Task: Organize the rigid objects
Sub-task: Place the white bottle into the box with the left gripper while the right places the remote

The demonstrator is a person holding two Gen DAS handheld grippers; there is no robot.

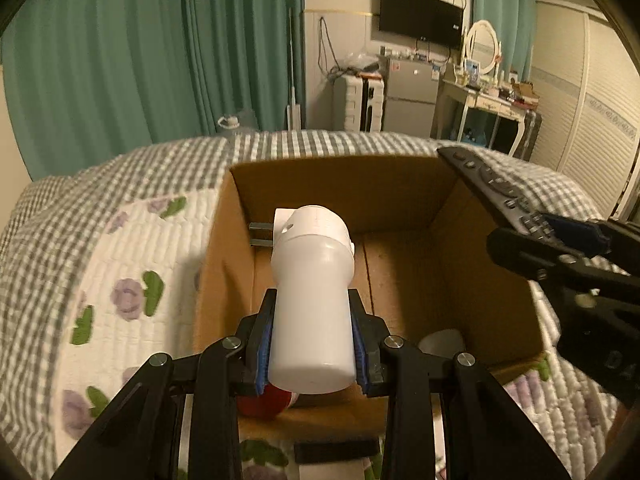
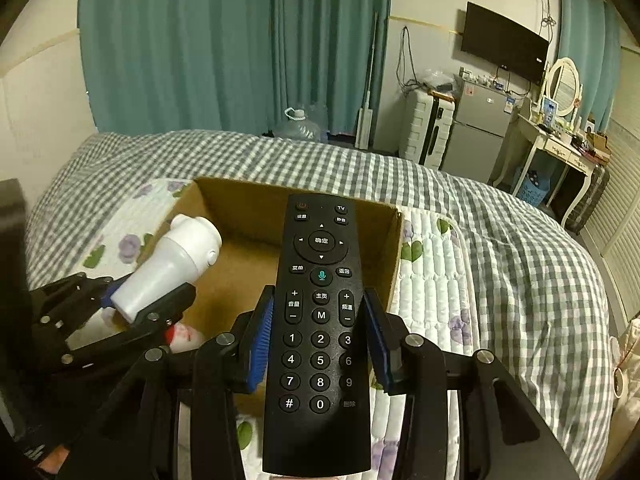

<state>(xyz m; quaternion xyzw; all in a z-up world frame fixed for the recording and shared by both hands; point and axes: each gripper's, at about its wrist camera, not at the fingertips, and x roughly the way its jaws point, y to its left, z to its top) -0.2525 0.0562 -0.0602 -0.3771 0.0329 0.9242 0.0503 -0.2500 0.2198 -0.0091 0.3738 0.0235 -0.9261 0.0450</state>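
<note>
Sorting looks partway done: the left gripper (image 1: 312, 344) clasps a white plug-in device (image 1: 310, 280) over the cardboard box (image 1: 360, 184) at frame centre, the right gripper (image 2: 320, 344) grips a black remote (image 2: 320, 320), and neither is dropped in yet.

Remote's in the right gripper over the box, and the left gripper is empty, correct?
Not quite. The left gripper is not empty: the left wrist view shows it shut on a white plug-in device. The rest stands: the right gripper holds the remote over the box.
</note>
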